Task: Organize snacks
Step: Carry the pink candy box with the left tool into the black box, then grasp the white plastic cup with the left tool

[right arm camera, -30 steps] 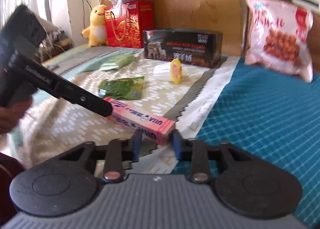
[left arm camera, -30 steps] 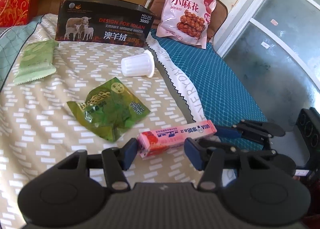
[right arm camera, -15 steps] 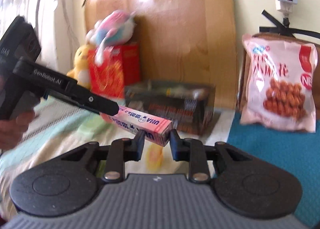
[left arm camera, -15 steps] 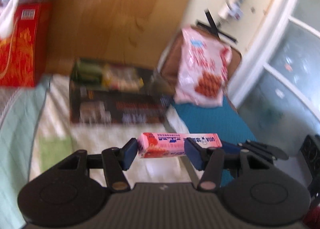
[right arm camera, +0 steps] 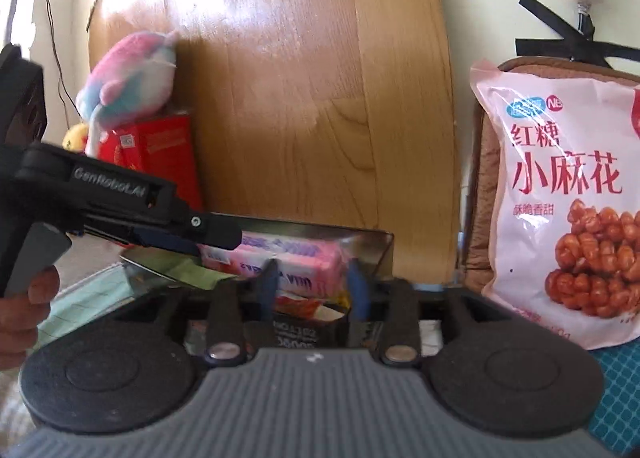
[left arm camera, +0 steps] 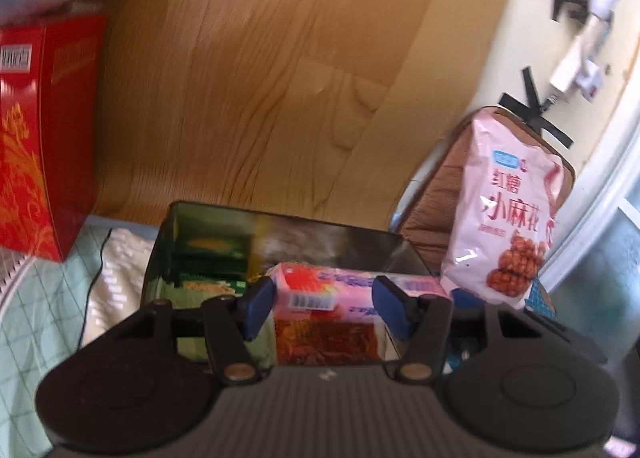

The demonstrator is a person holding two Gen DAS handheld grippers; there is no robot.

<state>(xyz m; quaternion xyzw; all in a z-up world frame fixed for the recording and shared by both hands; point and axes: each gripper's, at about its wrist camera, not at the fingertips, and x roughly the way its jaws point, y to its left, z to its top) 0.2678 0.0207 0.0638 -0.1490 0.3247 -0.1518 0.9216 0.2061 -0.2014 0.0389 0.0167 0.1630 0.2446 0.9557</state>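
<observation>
A long pink snack box (left arm camera: 320,290) is held by both grippers over the open dark tin box (left arm camera: 360,236), which holds green and orange snack packs. My left gripper (left arm camera: 324,308) is shut on one end of the pink box. My right gripper (right arm camera: 314,284) is shut on its other end (right arm camera: 296,262), above the tin (right arm camera: 376,250). The left gripper's body reaches in from the left of the right wrist view.
A big pink snack bag (right arm camera: 560,202) leans on a brown cushion at the right; it also shows in the left wrist view (left arm camera: 508,214). A red gift box (left arm camera: 36,146) and a plush toy (right arm camera: 128,82) stand at the left. A wooden headboard (left arm camera: 260,78) rises behind.
Both grippers have lifted the pink box off the bed and carried it forward to above the open tin. The tin is now close and its inside is in view.
</observation>
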